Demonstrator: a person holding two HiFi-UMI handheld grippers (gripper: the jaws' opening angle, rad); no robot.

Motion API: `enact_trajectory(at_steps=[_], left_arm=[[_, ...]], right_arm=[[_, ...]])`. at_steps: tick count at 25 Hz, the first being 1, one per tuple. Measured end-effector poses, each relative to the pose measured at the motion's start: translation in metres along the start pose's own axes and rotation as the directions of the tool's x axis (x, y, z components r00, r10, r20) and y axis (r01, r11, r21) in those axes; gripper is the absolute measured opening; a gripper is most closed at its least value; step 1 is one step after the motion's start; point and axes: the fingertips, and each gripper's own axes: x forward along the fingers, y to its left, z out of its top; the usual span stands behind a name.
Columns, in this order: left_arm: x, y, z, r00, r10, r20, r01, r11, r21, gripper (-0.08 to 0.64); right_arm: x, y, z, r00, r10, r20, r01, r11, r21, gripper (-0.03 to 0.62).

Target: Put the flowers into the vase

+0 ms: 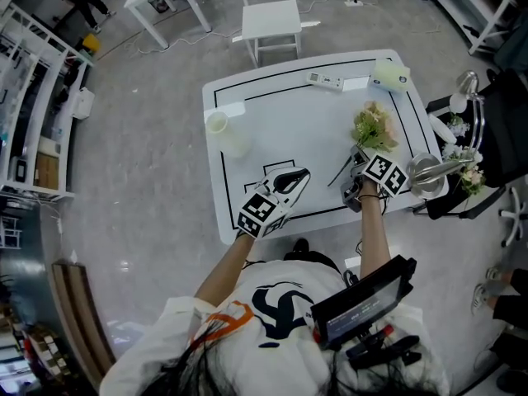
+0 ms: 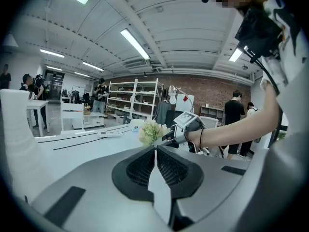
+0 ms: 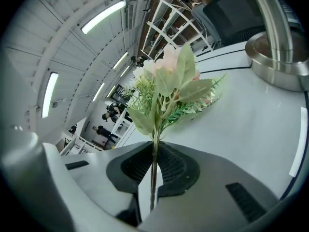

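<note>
Flowers [image 3: 166, 86] — stem inside right gripper [image 3: 153, 153]

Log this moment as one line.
right gripper: shut on flowers stem | left gripper: shut, empty | vase: on table, no flowers inside

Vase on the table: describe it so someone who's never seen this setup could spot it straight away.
Start at the white table with the black outline, seen from the head view. On its left side stands the vase, a pale cream cylinder open at the top. It stands alone there; the flowers and remote are farther right.
</note>
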Motion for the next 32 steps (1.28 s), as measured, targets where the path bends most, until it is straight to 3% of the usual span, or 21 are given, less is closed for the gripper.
enact_trajectory(at_steps=[9,19,24,32], left_arm=[[-0.017,-0.005,0.001,0.999,0.033,0.005,-0.033,0.999,-0.016,0.011],[-0.036,-0.011,0.01,0.998,0.044,0.037,-0.043,0.999,-0.029,0.011],[-0.042,-0.001,0.009,0.998,0.043,0.047,-0.041,0.998,-0.04,0.011],[-0.063,0.024,0.009,0.998,0.043,0.051,-0.041,0.998,-0.044,0.011]], right_arm=[[-0.035,0.044,0.001,0.993,0.112,0.039,-0.108,0.989,-0.098,0.04],[-0.066,0.103,-0.011,0.973,0.223,0.051,-0.207,0.954,-0.218,0.04],[-0.067,0.128,-0.016,0.967,0.249,0.052,-0.221,0.925,-0.31,0.04],[-0.052,0.157,-0.032,0.965,0.258,0.037,-0.229,0.907,-0.352,0.04]])
